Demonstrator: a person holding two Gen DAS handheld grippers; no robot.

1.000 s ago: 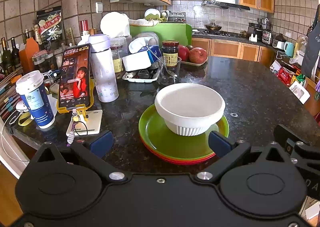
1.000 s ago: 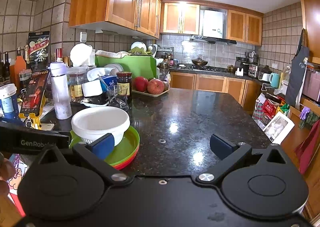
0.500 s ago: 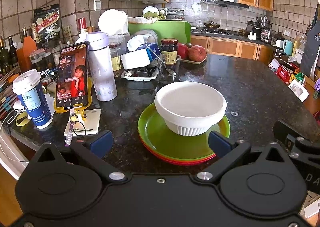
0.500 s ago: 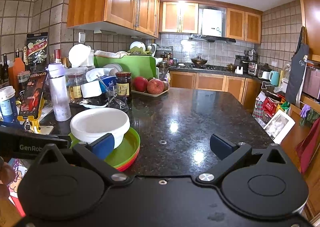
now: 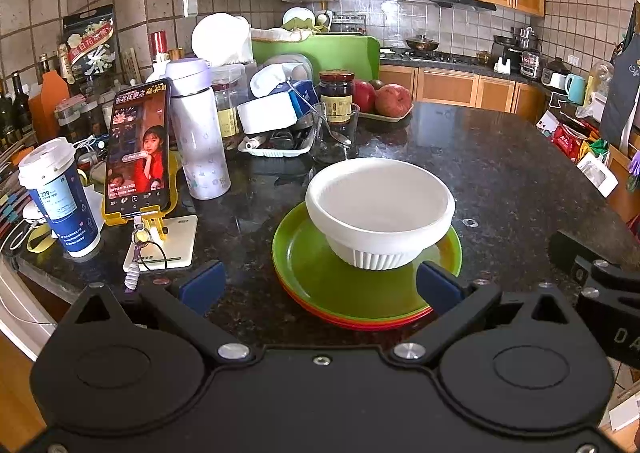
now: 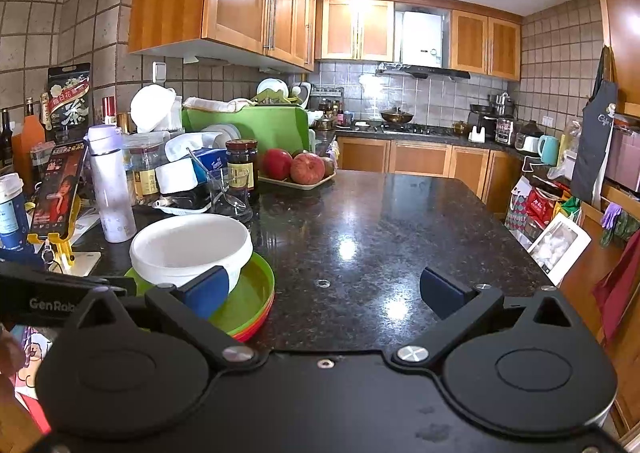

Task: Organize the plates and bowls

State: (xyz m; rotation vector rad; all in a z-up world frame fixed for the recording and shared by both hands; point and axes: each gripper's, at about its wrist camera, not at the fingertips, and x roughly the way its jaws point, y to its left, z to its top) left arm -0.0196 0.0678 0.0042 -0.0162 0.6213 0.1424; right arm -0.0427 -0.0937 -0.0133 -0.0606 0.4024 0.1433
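A white ribbed bowl [image 5: 380, 209] sits upright on a stack of plates, green on top [image 5: 320, 273] with orange and red rims beneath, on the dark granite counter. My left gripper [image 5: 320, 285] hangs open just in front of the stack, holding nothing. In the right wrist view the same bowl [image 6: 190, 247] and plate stack [image 6: 248, 301] lie at the lower left, partly behind my left blue fingertip [image 6: 208, 291]. My right gripper [image 6: 324, 291] is open and empty over bare counter, to the right of the stack.
A phone on a yellow stand [image 5: 138, 153], a paper cup [image 5: 58, 197] and a white flask [image 5: 198, 133] crowd the counter's left. A tray of clutter [image 5: 280, 133], a jar [image 5: 337, 95] and apples [image 5: 386, 99] stand behind. Bare granite [image 6: 400, 221] stretches right.
Both views have drifted only slightly. The bowl and plates have not moved, and both grippers stay open.
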